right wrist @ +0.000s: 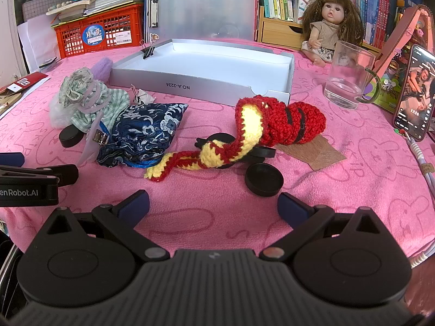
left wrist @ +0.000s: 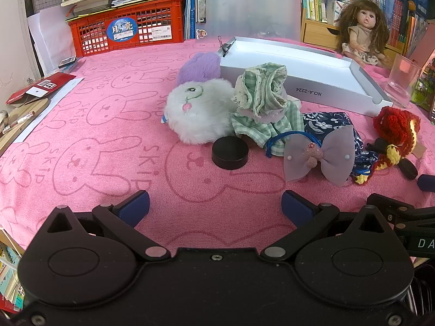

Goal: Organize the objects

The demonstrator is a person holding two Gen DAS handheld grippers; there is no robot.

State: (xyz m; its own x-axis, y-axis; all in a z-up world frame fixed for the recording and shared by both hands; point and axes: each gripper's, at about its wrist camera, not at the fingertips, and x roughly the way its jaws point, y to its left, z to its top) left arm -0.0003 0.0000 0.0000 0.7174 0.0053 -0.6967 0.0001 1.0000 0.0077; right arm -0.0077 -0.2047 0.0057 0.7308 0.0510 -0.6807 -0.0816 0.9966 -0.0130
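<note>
Now, nearest target: the flat round black plastic lid (right wrist: pixel 263 179) lies just ahead of the right gripper (right wrist: pixel 213 206), slightly toward its right finger, apart from both pads.
Right gripper: spread wide, holding nothing.
Left gripper (left wrist: pixel 214 205): spread wide as well, empty; a thick black round puck (left wrist: pixel 230 153) sits straight ahead of it, farther off.
Nearer hand: by my judgement the right one, for the lid.
Long axis: none, since the lid is round; any approach angle suits.
Destination: likely the shallow white cardboard tray (right wrist: pixel 190 87), beyond the red-and-yellow crocheted snake (right wrist: pixel 261 127).
Surface: soft pink bunny-print towel (left wrist: pixel 81 125).
Room: cluttered bookshelves, red plastic crate (left wrist: pixel 127 30), long-haired doll (right wrist: pixel 330 24) behind.
</note>
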